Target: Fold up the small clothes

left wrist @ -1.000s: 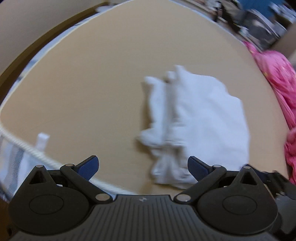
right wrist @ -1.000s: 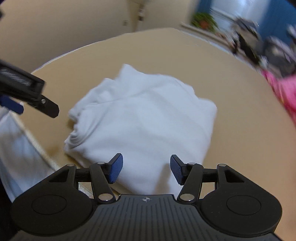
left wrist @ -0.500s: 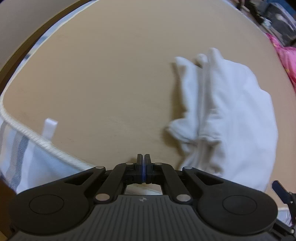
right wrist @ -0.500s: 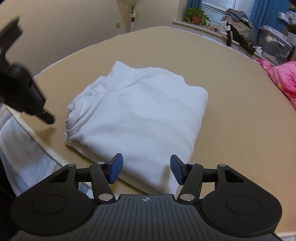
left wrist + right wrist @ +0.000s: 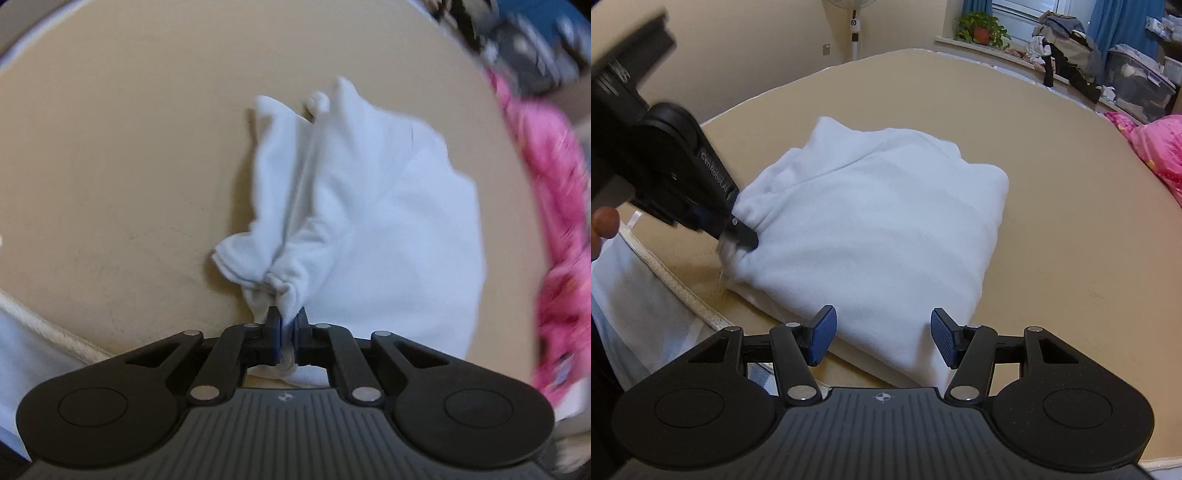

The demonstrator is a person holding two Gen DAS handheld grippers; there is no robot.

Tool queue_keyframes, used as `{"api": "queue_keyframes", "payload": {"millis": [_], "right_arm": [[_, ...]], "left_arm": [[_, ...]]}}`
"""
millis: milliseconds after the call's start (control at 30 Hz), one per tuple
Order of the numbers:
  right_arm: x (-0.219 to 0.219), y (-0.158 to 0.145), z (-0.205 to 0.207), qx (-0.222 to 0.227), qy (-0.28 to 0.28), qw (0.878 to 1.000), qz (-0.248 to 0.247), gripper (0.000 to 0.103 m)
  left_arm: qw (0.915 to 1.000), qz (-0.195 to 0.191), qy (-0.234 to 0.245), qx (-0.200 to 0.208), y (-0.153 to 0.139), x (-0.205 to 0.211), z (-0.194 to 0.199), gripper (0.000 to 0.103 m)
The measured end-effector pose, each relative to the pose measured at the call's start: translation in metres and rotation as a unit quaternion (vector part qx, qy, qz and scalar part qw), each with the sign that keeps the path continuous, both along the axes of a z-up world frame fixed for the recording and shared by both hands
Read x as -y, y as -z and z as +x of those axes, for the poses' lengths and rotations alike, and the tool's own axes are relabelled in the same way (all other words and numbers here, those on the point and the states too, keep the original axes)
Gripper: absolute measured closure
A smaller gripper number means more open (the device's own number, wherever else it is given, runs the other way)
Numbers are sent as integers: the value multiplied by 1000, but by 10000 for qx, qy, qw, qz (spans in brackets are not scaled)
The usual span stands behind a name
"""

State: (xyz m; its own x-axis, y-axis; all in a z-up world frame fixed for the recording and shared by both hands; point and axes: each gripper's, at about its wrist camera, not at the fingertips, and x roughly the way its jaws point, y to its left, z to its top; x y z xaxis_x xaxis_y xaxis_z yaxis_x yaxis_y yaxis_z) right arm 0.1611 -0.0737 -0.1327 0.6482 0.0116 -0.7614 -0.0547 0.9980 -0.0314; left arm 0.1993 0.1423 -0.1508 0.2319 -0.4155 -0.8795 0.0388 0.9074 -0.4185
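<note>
A white garment, loosely folded, lies on a tan mattress. My left gripper is shut on a bunched corner of the cloth, which shows pinched between the blue pads. In the right wrist view the same garment fills the middle, and the left gripper bites its near left corner. My right gripper hangs open just over the garment's near edge. Its pads stand well apart and touch nothing.
A pink garment lies at the right, also visible as pink cloth at the far right. The mattress's piped edge runs along the near left. A fan, a plant and piled clothes stand beyond the bed.
The left gripper went from open to shut on nothing, then came down to the garment's corner and now pinches the cloth. The right gripper has kept still.
</note>
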Motion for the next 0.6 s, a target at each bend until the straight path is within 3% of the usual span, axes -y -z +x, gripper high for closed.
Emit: {"api": "queue_keyframes", "payload": {"millis": [167, 267, 333, 400, 600], "right_arm": [[4, 3, 0, 20, 9, 10000, 45, 44], [2, 15, 5, -152, 27, 9999, -20, 44], [2, 26, 5, -299, -54, 9995, -86, 44], [4, 34, 1, -428, -111, 9988, -217, 44], [22, 30, -15, -564, 18, 9984, -75, 44]], "left_arm": [[9998, -92, -186, 51, 2, -28, 0, 98], [9998, 175, -10, 114, 4, -16, 1, 96], [9996, 265, -34, 123, 9, -16, -1, 85], [9989, 400, -41, 234, 6, -23, -8, 60], [9939, 881, -23, 658, -24, -29, -36, 30]]}}
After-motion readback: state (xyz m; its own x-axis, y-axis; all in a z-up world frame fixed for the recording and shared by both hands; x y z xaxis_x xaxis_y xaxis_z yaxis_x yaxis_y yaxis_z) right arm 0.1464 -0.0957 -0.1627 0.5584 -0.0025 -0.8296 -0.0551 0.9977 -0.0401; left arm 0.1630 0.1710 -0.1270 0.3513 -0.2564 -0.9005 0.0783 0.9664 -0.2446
